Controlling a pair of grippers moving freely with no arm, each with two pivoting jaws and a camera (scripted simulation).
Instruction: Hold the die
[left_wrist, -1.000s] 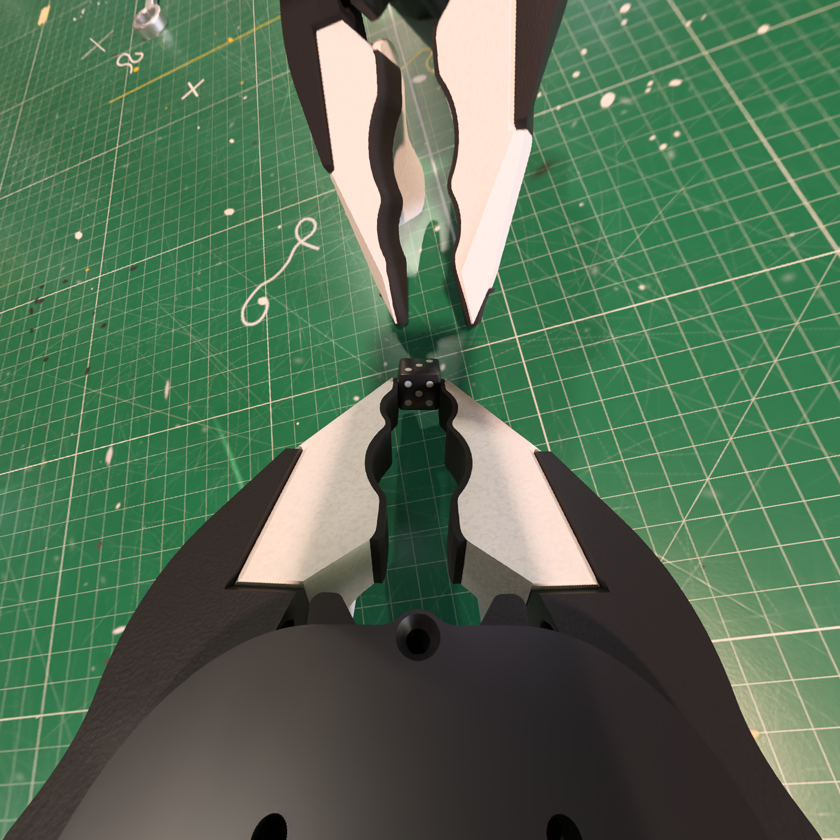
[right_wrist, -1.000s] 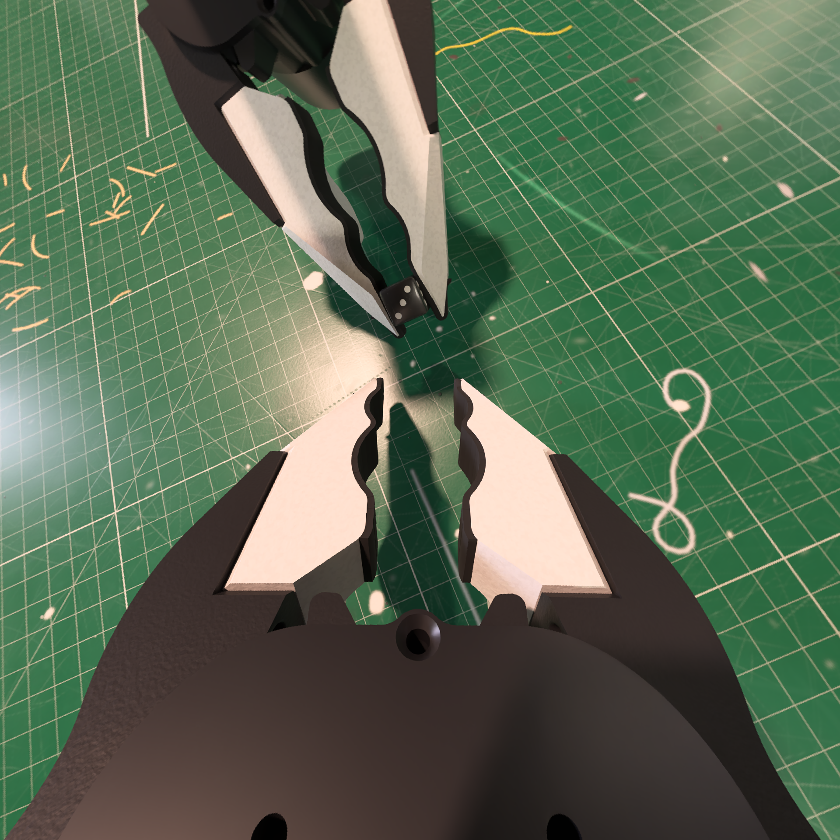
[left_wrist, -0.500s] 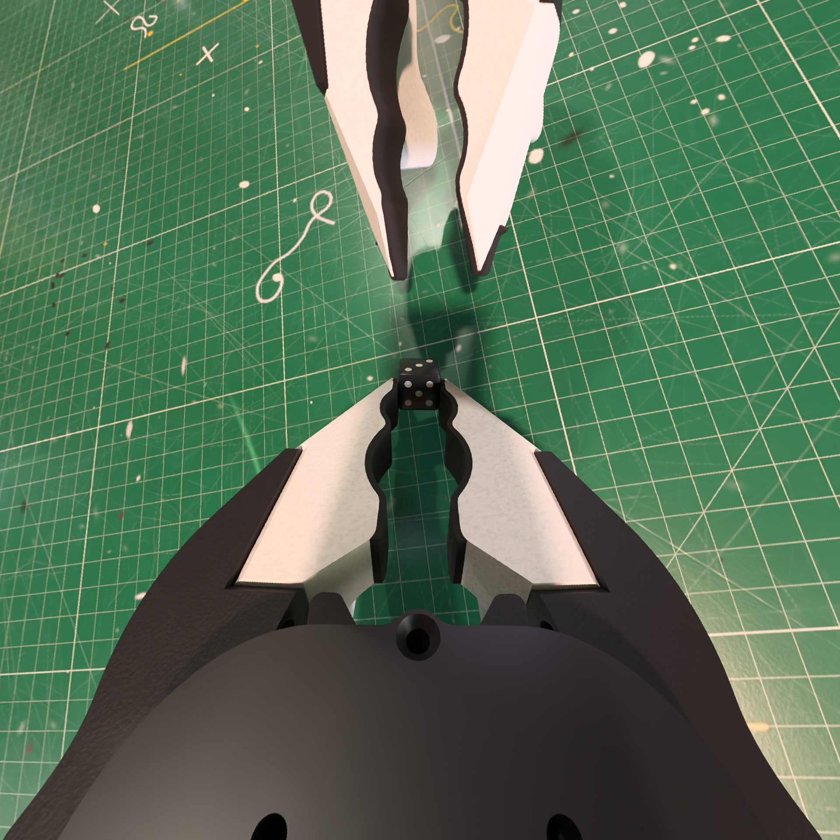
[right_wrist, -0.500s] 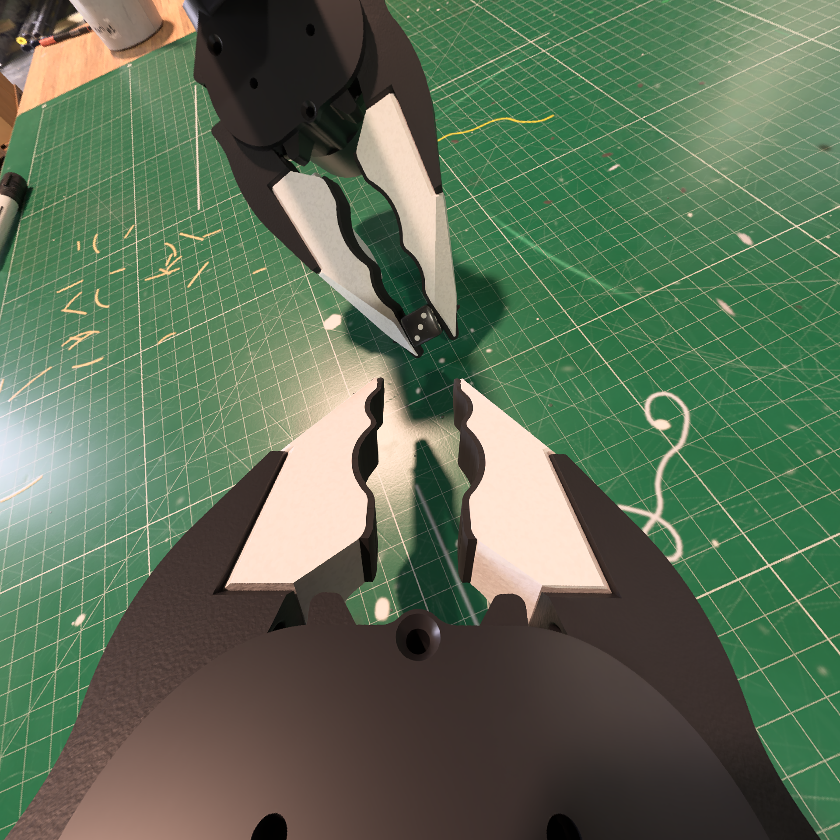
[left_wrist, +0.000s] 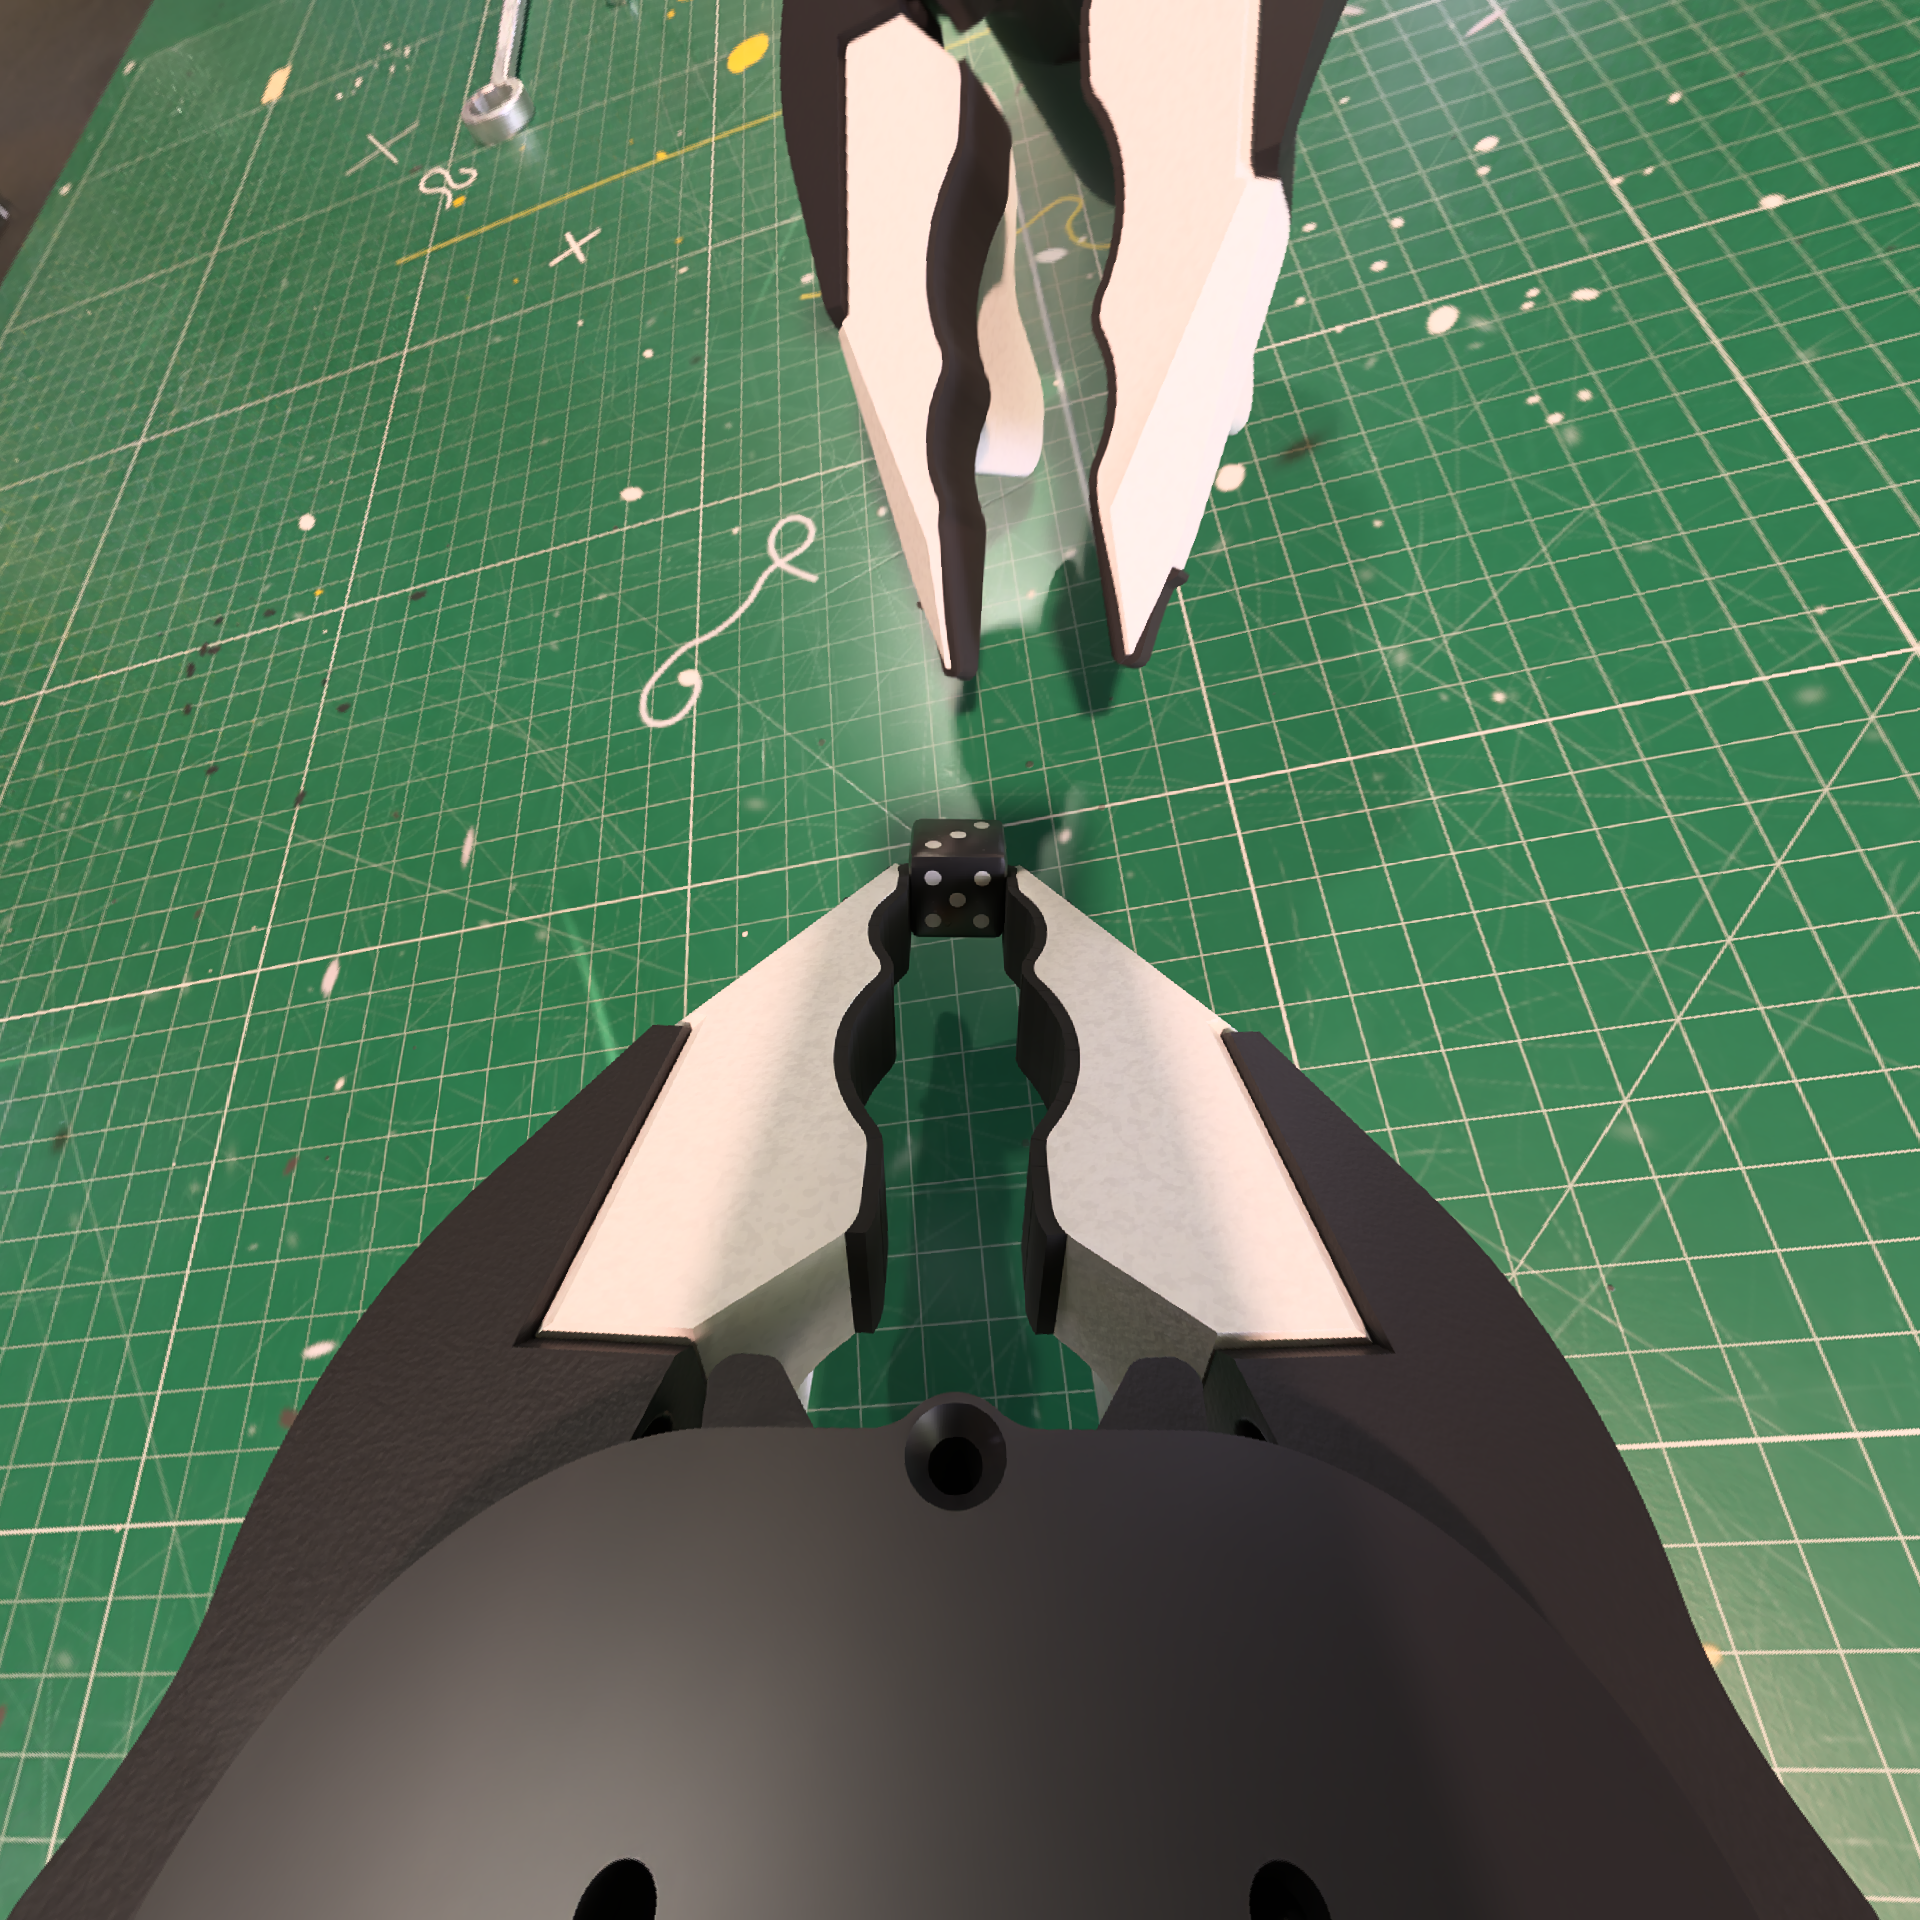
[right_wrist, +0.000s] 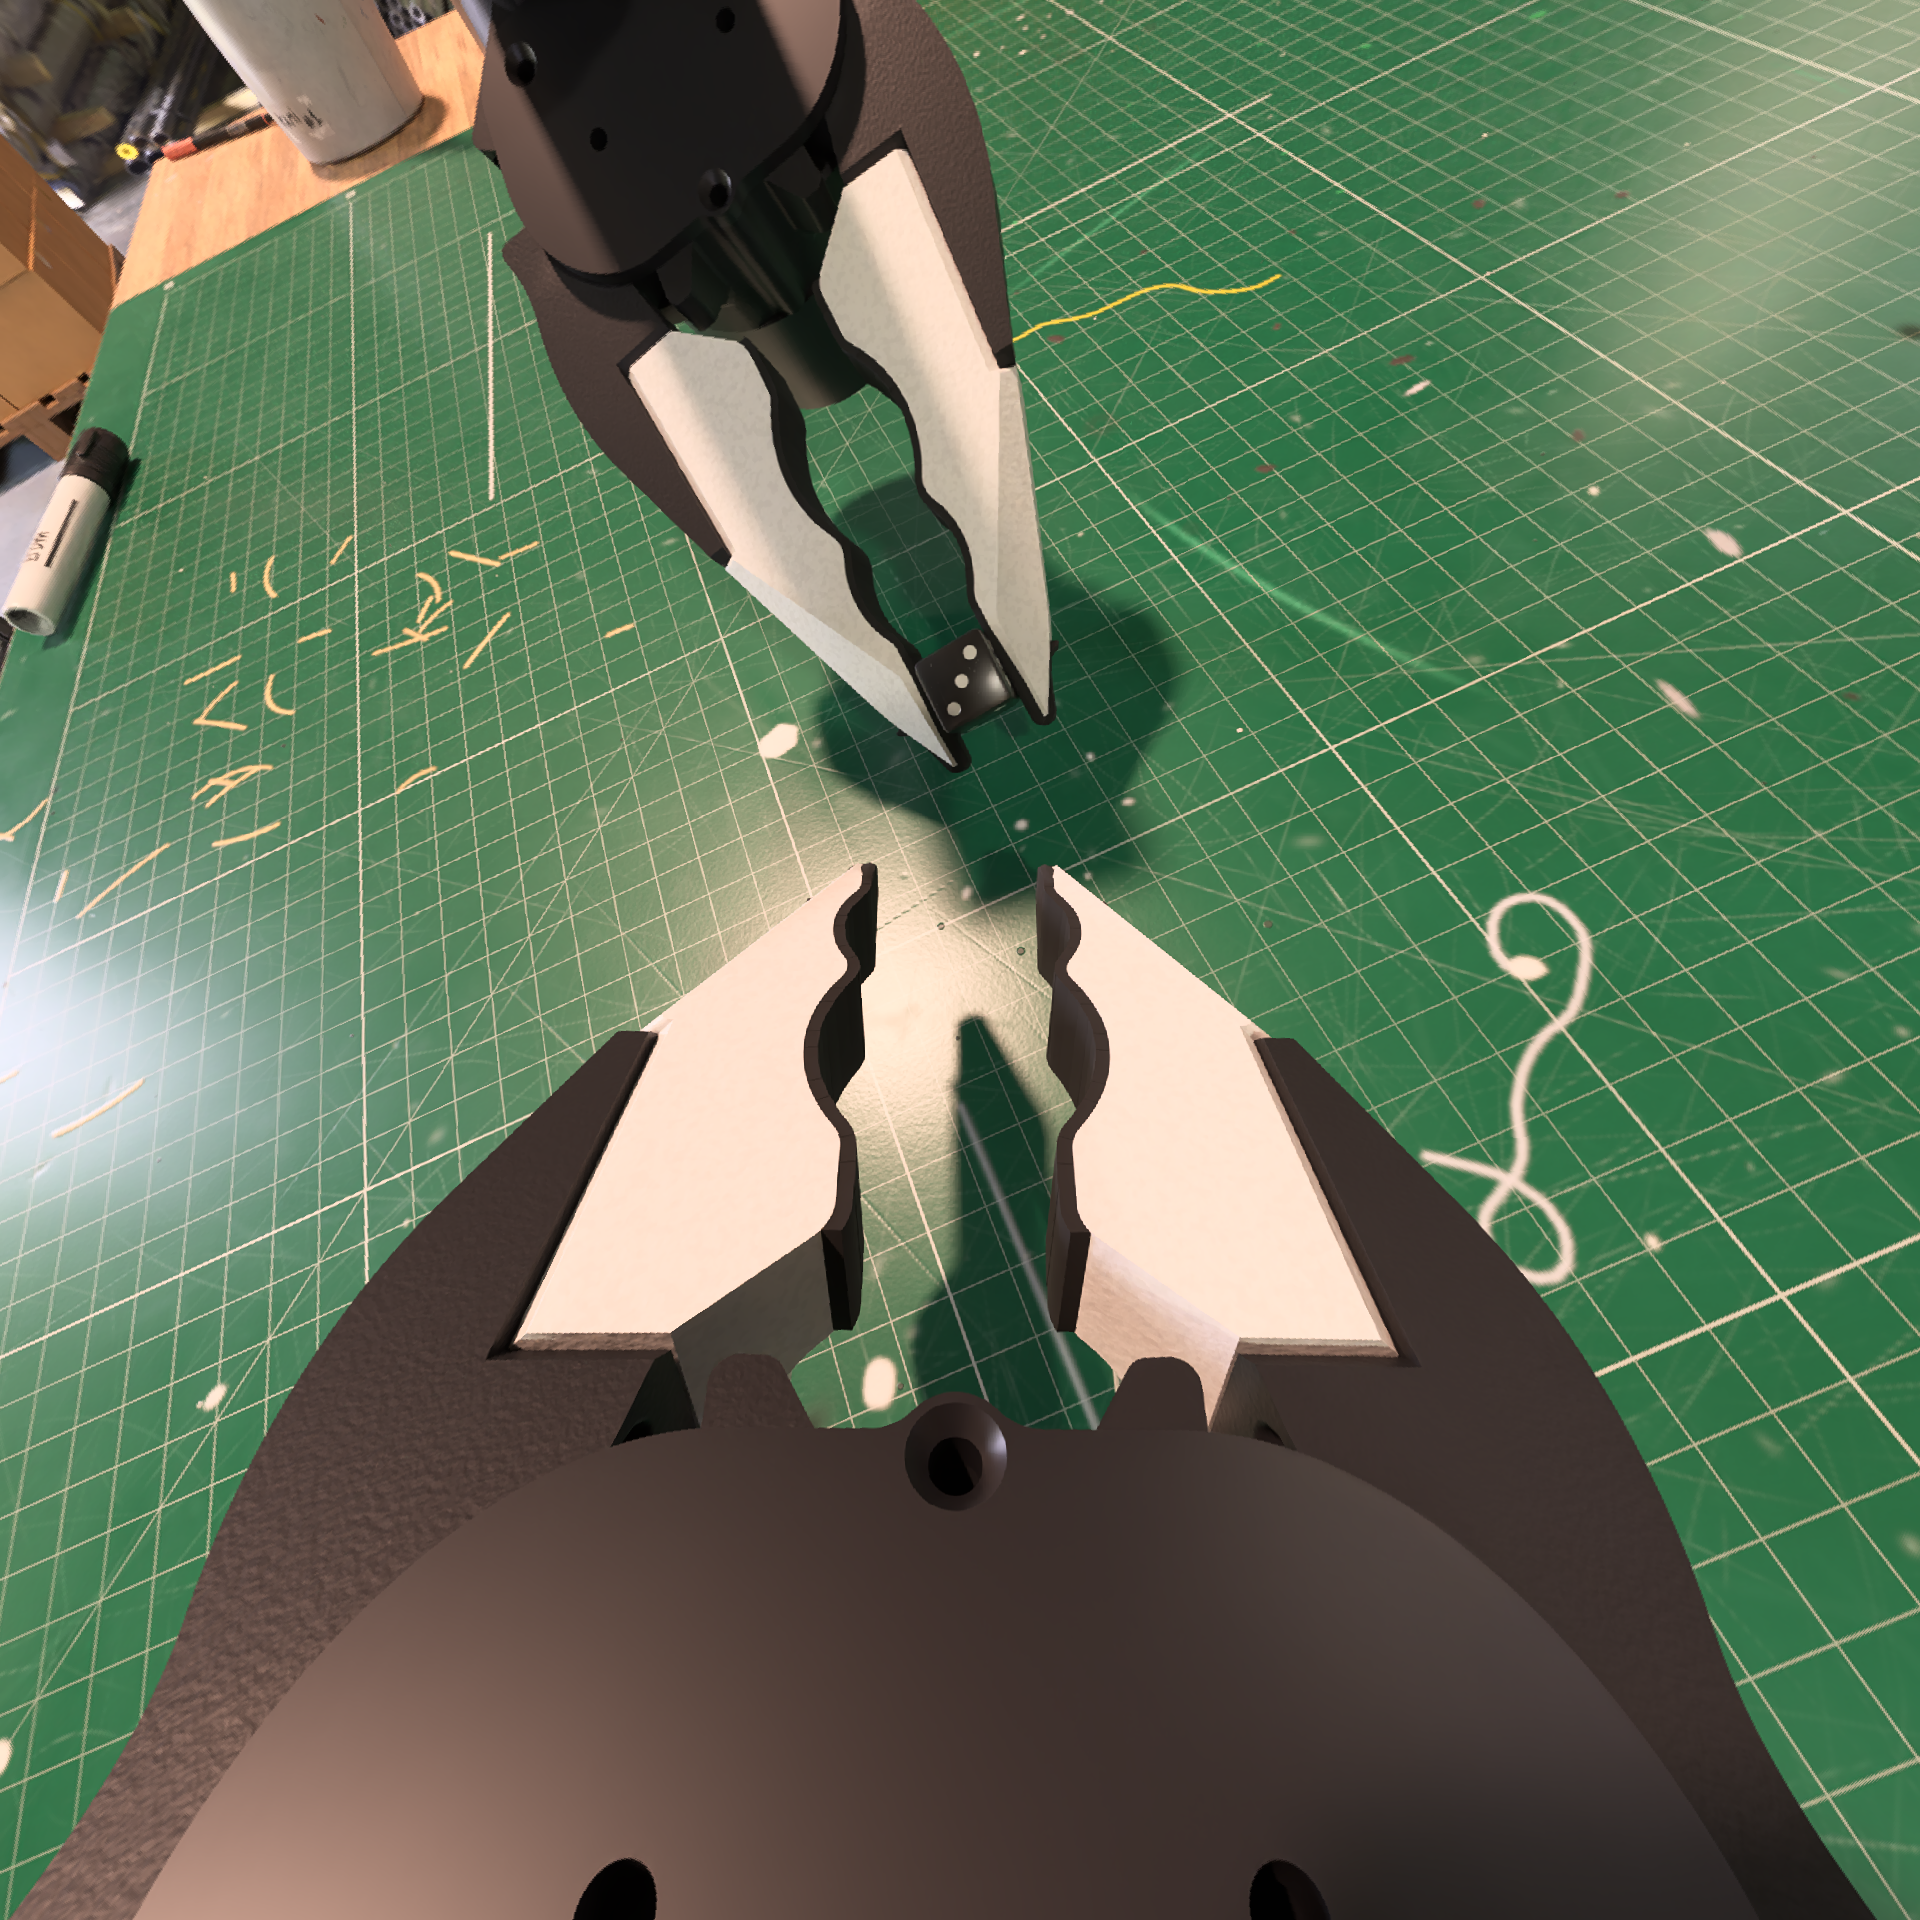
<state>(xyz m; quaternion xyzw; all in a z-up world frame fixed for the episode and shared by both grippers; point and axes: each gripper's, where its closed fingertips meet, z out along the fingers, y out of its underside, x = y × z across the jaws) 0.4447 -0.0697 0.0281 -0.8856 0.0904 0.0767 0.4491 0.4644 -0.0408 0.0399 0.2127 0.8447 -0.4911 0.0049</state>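
Note:
A small black die (left_wrist: 957, 881) with white pips is pinched between the fingertips of my left gripper (left_wrist: 957, 896), which is shut on it and holds it above the green cutting mat (left_wrist: 1558, 935). In the right wrist view the die (right_wrist: 966, 681) shows at the tips of the left gripper (right_wrist: 992, 717), across from me. My right gripper (right_wrist: 956, 883) is open and empty, its tips apart from the die. In the left wrist view the right gripper (left_wrist: 1049, 649) hangs beyond the die, pointing down at the mat.
A silver wrench (left_wrist: 499, 99) lies at the mat's far left in the left wrist view. In the right wrist view a marker pen (right_wrist: 62, 530), a white cylinder (right_wrist: 312, 73) and a cardboard box (right_wrist: 42, 281) sit by the wooden table edge at upper left.
The two grippers have drawn farther apart. The right gripper has backed away and risen, so more of the table edge shows. The left gripper has kept its hold on the die.

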